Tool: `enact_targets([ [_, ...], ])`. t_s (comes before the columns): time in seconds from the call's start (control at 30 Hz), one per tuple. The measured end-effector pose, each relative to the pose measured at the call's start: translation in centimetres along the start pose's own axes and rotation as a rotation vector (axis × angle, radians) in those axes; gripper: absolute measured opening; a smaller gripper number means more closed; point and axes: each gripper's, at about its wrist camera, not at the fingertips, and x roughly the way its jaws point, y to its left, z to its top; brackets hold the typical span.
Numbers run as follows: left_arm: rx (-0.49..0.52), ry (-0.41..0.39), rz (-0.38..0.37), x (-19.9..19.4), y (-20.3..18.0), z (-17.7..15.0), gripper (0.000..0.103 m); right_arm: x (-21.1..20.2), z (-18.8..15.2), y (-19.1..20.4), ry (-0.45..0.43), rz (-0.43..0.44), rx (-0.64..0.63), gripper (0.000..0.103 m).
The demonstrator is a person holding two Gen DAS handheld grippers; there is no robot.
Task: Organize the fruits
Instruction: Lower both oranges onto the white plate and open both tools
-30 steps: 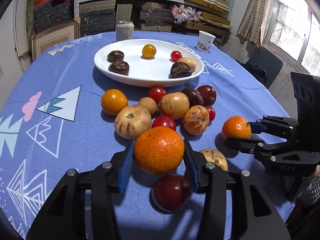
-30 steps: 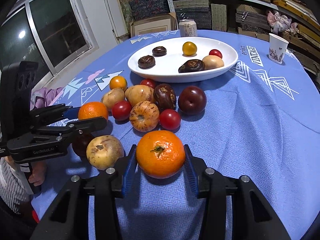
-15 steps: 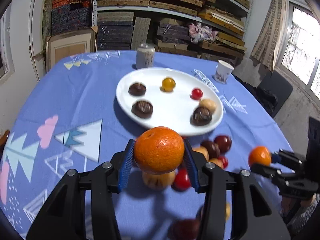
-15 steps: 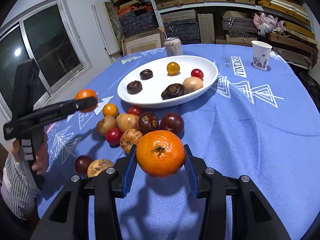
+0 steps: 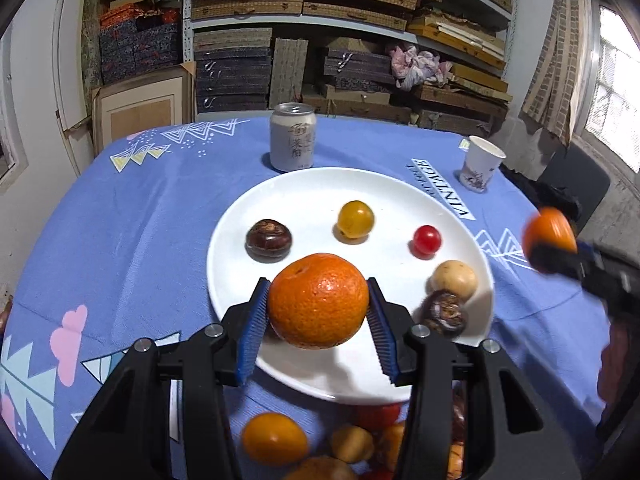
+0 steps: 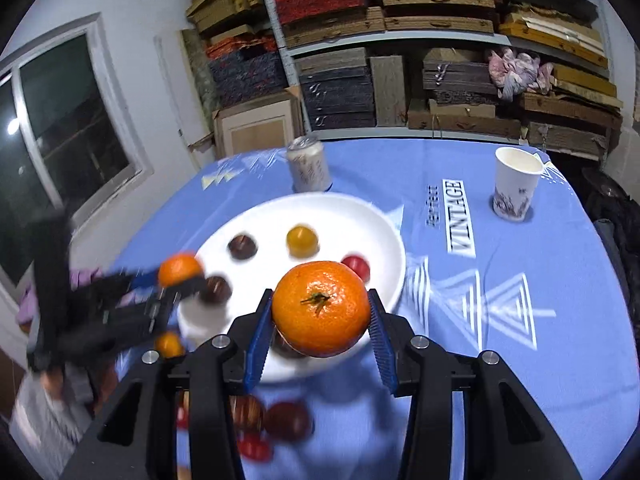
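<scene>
Both claws have risen from the loose fruit pile: left claw [image 5: 318, 312] clamps a round orange [image 5: 318, 306], right claw [image 6: 320, 314] a stemmed tangerine [image 6: 321, 308], over the white oval plate [image 5: 280, 196] on the blue-clothed surface [image 5: 140, 216]; box-stacked shelves [image 5: 340, 40] behind.

Both cams ride the grippers, tilted down over the table from the near edge. Left one sits close above the white plate [image 5: 240, 240]; right looks from further right. Shared: plate, can [image 5: 292, 138], paper cup [image 6: 514, 184], back shelves.
</scene>
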Motion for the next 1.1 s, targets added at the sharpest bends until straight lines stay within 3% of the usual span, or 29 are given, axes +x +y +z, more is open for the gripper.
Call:
enact_targets([
  [0.2,-0.048,0.011,0.037,1.8,3.0,1.8,0.047,7.5,4.5,-0.4,0.1,-0.02,0.018,0.046],
  [0.47,-0.068,0.076,0.01,7.0,4.2,6.9,0.047,12.8,5.5,-0.9,0.199,-0.068,0.013,0.046],
  [0.73,-0.08,0.147,0.014,11.0,3.2,7.7,0.047,14.1,5.6,-0.5,0.225,-0.109,-0.021,0.047],
  [0.8,-0.091,0.136,0.001,10.7,3.2,7.9,0.049,14.2,5.7,-0.4,0.221,-0.126,-0.037,0.048],
  [0.93,-0.073,0.107,0.027,9.7,2.7,8.5,0.063,13.9,6.1,-0.3,0.215,-0.128,-0.024,0.053],
  [1.1,-0.077,0.063,0.027,7.0,3.1,8.4,0.063,11.3,6.3,0.2,0.152,-0.101,-0.024,0.053],
])
